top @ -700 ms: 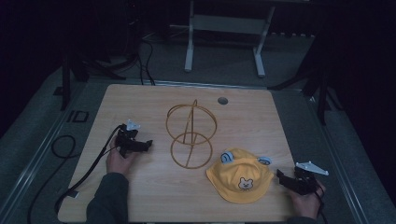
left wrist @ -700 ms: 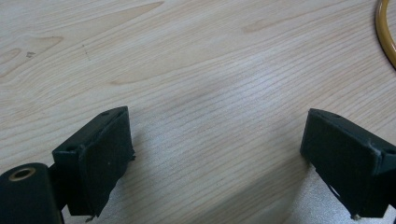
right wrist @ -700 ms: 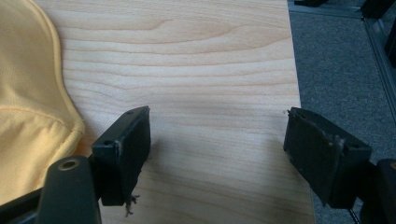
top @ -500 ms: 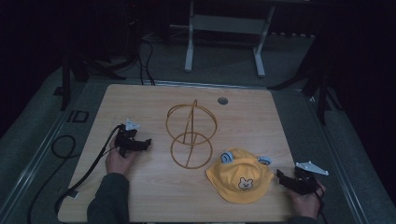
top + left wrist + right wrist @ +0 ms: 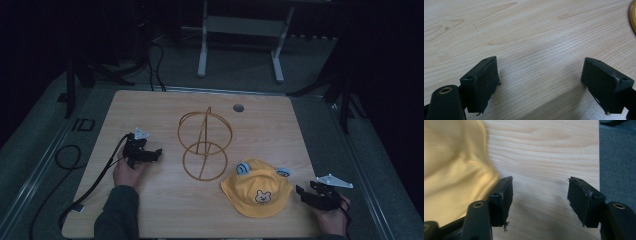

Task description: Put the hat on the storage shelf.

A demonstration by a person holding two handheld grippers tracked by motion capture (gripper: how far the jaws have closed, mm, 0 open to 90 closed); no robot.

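Observation:
A yellow child's hat (image 5: pixel 257 187) with a bear face and small blue ears lies on the wooden table (image 5: pixel 150 110) near the front right. My right gripper (image 5: pixel 300 192) sits just right of its brim, open, nothing between the jaws. In the right gripper view the hat's cloth (image 5: pixel 451 165) lies beside the left jaw of that gripper (image 5: pixel 540 179). A gold wire stand (image 5: pixel 204 145) made of rings stands at the table's middle. My left gripper (image 5: pixel 155 153) rests left of it, open over bare wood (image 5: pixel 540 61). The stand's rim (image 5: pixel 632 15) shows at the top right of the left gripper view.
A round cable hole (image 5: pixel 238 107) sits near the table's far edge. A black cable (image 5: pixel 95 180) trails from the left gripper off the table's left side. The table's right edge (image 5: pixel 599 157) runs close beside the right gripper. A metal frame (image 5: pixel 240 30) stands on the floor beyond.

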